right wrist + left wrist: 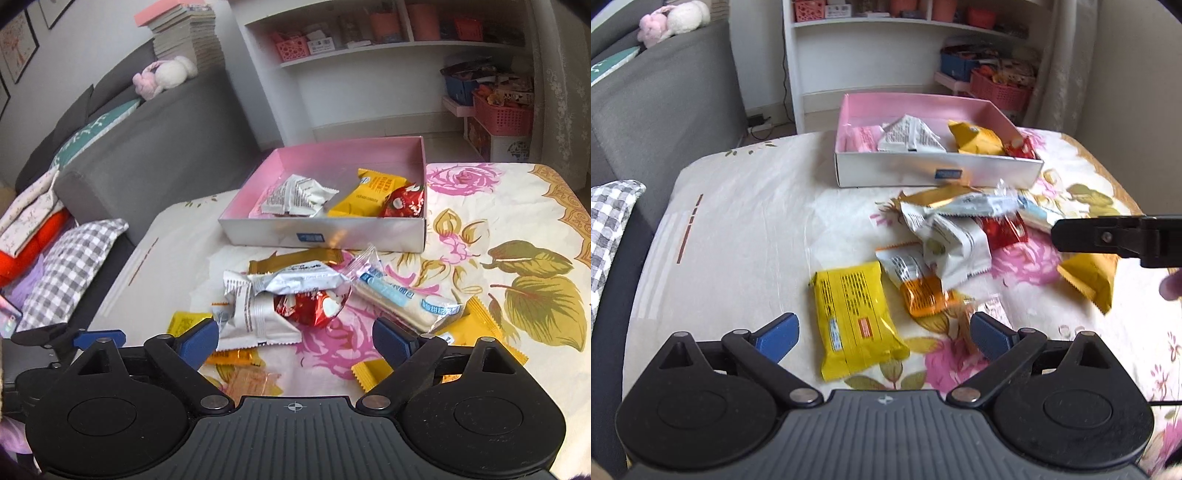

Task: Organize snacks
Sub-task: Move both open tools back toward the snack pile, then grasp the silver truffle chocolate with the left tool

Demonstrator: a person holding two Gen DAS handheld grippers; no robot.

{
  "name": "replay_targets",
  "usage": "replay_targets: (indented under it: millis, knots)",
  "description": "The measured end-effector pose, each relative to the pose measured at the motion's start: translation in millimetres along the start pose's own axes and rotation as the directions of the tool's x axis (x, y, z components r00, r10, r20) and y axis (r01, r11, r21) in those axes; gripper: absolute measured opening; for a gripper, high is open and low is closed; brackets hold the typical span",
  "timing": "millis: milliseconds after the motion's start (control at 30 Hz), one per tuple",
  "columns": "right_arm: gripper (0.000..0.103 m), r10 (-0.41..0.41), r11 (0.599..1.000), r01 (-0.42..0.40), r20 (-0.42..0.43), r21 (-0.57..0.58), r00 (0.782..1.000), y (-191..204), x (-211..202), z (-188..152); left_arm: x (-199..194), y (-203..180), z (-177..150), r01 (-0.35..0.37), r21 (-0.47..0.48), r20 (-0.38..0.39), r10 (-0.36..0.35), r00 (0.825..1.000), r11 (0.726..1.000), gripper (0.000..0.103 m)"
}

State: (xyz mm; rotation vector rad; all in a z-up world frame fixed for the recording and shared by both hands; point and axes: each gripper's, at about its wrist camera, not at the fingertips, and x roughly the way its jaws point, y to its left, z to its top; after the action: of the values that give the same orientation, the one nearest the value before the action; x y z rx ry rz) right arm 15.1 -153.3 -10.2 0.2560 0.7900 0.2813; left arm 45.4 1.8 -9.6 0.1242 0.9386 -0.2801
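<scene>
A pink-lined white box (938,173) (321,232) stands at the back of the table and holds several snack packs. A pile of loose snacks lies in front of it: a white pack (955,245) (258,314), a red pack (314,304), a long white-blue pack (402,295), an orange pack (923,295). A yellow pack (855,319) lies between the open fingers of my left gripper (882,334). My right gripper (295,338) is open and empty, just short of the white and red packs. It shows at the right of the left wrist view (1115,238).
A floral cloth (517,229) covers the table. A grey sofa (657,110) with a checked cushion (70,273) stands to the left. White shelves (886,55) and pink baskets (502,114) stand behind the table.
</scene>
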Motion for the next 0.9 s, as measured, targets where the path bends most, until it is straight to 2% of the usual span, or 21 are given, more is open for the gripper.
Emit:
replay_targets:
  millis: [100, 233, 400, 500, 667, 767, 833, 900]
  knots:
    - [0.092, -0.001, 0.998, 0.001, -0.002, -0.062, 1.0, 5, 2, -12, -6, -1, -14, 0.016, 0.034, -0.013, -0.016, 1.0, 0.999, 0.099]
    - [0.092, -0.01, 0.995, 0.009, -0.006, -0.103, 1.0, 9, 5, -26, -10, 1, -27, 0.047, 0.033, -0.045, -0.045, 0.998, 0.998, 0.099]
    - [0.092, -0.008, 0.993, 0.002, -0.05, -0.117, 0.999, 13, 14, -39, -7, -1, -38, 0.104, 0.027, -0.125, -0.1, 0.987, 0.994, 0.093]
    - [0.092, -0.021, 0.989, 0.011, -0.065, -0.145, 0.998, 18, 20, -45, 0, -3, -43, 0.137, -0.001, -0.189, -0.135, 0.973, 0.991, 0.079]
    - [0.092, -0.031, 0.986, 0.017, -0.084, -0.163, 0.996, 21, 27, -50, 3, -2, -46, 0.177, -0.04, -0.231, -0.181, 0.956, 0.983, 0.058]
    - [0.092, -0.036, 0.985, 0.02, -0.093, -0.17, 0.995, 23, 31, -52, 2, -2, -46, 0.177, -0.038, -0.234, -0.181, 0.955, 0.984, 0.047]
    - [0.092, -0.04, 0.984, 0.022, -0.096, -0.177, 0.995, 25, 34, -53, 1, -1, -47, 0.172, -0.029, -0.226, -0.174, 0.958, 0.985, 0.025]
    - [0.092, -0.039, 0.983, 0.02, -0.099, -0.181, 0.994, 26, 35, -53, 2, 0, -46, 0.166, -0.027, -0.22, -0.168, 0.961, 0.986, 0.021]
